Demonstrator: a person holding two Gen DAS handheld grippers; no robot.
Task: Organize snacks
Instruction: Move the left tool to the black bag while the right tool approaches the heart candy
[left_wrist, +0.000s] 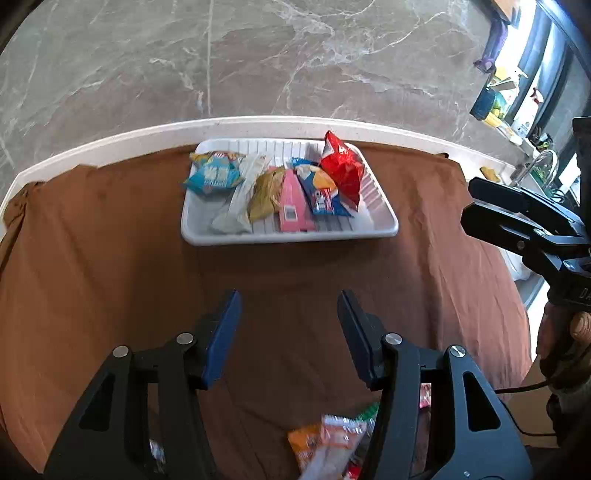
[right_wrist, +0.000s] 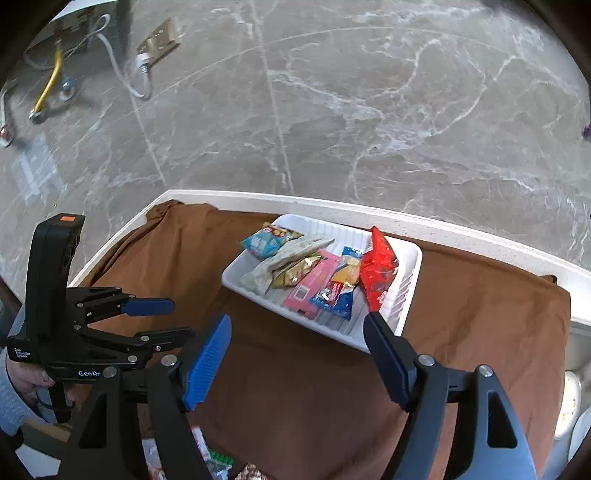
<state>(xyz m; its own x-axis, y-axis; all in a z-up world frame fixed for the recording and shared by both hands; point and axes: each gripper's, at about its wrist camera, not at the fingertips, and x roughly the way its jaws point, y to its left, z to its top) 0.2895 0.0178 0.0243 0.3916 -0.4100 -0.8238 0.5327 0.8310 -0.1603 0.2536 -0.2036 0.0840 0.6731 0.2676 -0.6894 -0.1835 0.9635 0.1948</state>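
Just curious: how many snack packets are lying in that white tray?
6 in the white tray: light-blue packet, whitish packet, yellow packet, pink packet, blue packet, red packet. Overlaps may hide more.

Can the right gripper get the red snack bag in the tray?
Probably yes. The right gripper is open and empty, and the red snack bag sticks up at the near right side of the white tray, with nothing between them.

Bright daylight floods my feeds from the windows (left_wrist: 532, 85) to the right of my left claw (left_wrist: 290, 314), blown out to white there. Fisheye bends the surface (right_wrist: 443, 225) edge and darkens the corners. Packets (left_wrist: 328, 443) under that claw smear with blur; the tray (left_wrist: 288, 236) ahead stays fairly sharp
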